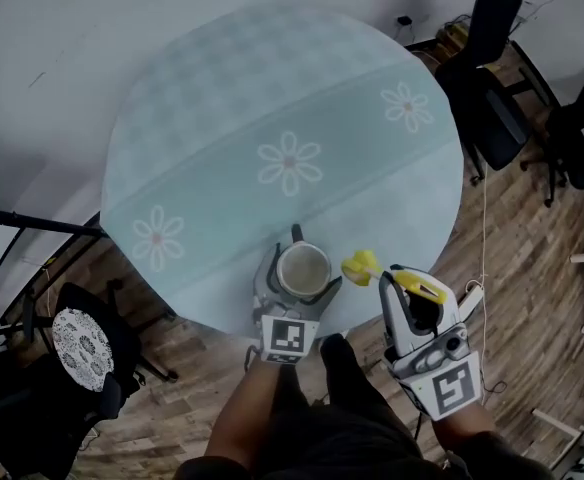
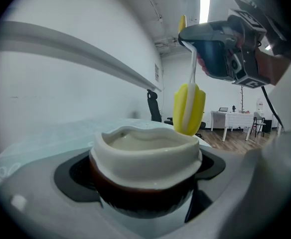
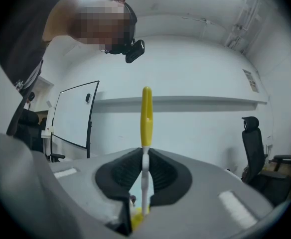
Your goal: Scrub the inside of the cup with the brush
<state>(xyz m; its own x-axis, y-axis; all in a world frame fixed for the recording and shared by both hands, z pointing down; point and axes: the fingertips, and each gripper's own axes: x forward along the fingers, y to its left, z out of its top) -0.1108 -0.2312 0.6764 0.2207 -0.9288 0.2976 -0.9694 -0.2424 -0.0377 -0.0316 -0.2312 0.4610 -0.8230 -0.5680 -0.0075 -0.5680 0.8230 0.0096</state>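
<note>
Low in the head view, the left gripper (image 1: pixel 300 280) was clamped around the squat ceramic cup with a cream rim and brown body (image 1: pixel 303 268), holding it upright at the near edge of the round pale-green flowered table (image 1: pixel 272 98). At lower right, the right gripper (image 1: pixel 400 280) pinched the thin white stem of the yellow sponge-headed brush (image 1: pixel 360 265). The brush's head hung just beside the rim, outside the cup, so the grasping looked done while scrubbing the inside seemed not under way
</note>
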